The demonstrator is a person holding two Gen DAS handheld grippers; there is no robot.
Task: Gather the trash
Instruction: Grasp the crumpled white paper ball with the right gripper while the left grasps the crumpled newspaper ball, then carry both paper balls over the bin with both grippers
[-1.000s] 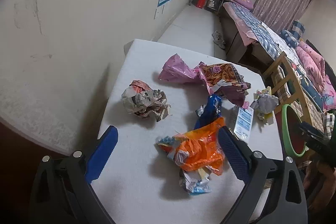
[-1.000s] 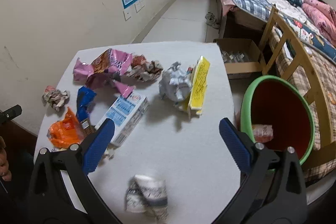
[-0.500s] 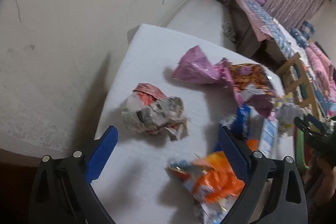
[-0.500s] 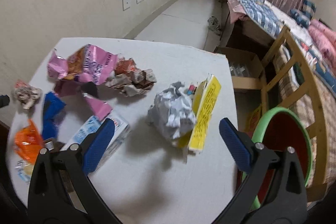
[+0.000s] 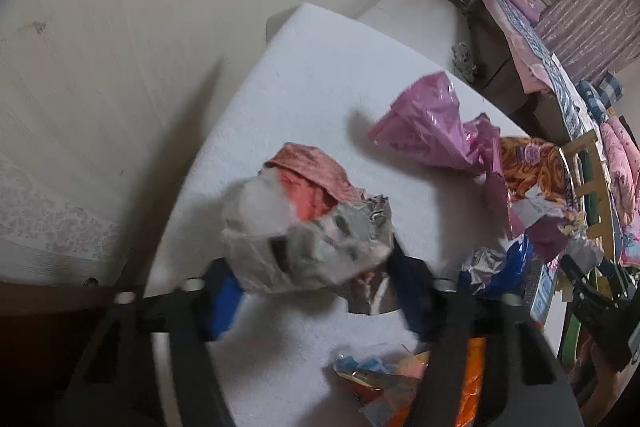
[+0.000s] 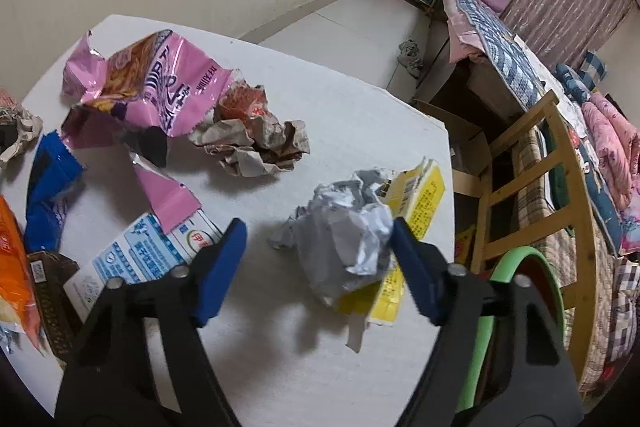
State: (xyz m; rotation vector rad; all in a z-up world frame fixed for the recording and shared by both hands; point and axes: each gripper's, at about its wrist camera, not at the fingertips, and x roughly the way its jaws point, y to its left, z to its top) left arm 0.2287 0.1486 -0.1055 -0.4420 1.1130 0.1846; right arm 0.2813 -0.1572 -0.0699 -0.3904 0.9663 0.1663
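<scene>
A crumpled paper wad [image 5: 308, 247] is held between the left gripper [image 5: 316, 291] fingers. A grey foil ball [image 6: 344, 235], near the table [image 6: 360, 115] right edge, is straddled by the widely opened right gripper [image 6: 320, 263].

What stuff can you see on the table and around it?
table: one, white, by the wall
snack bag: one, pink, far left
brown paper: one crumpled, beside the bag
grey paper ball: one, between the right jaws
box: one, yellow, under the ball
carton: one, blue-white, near left
blue wrapper: one, left edge
orange wrapper: one, left edge
bin: one, green-rimmed, beside the table
red-grey wad: one, in the left jaws
left gripper: gripping the wad
right gripper: open
</scene>
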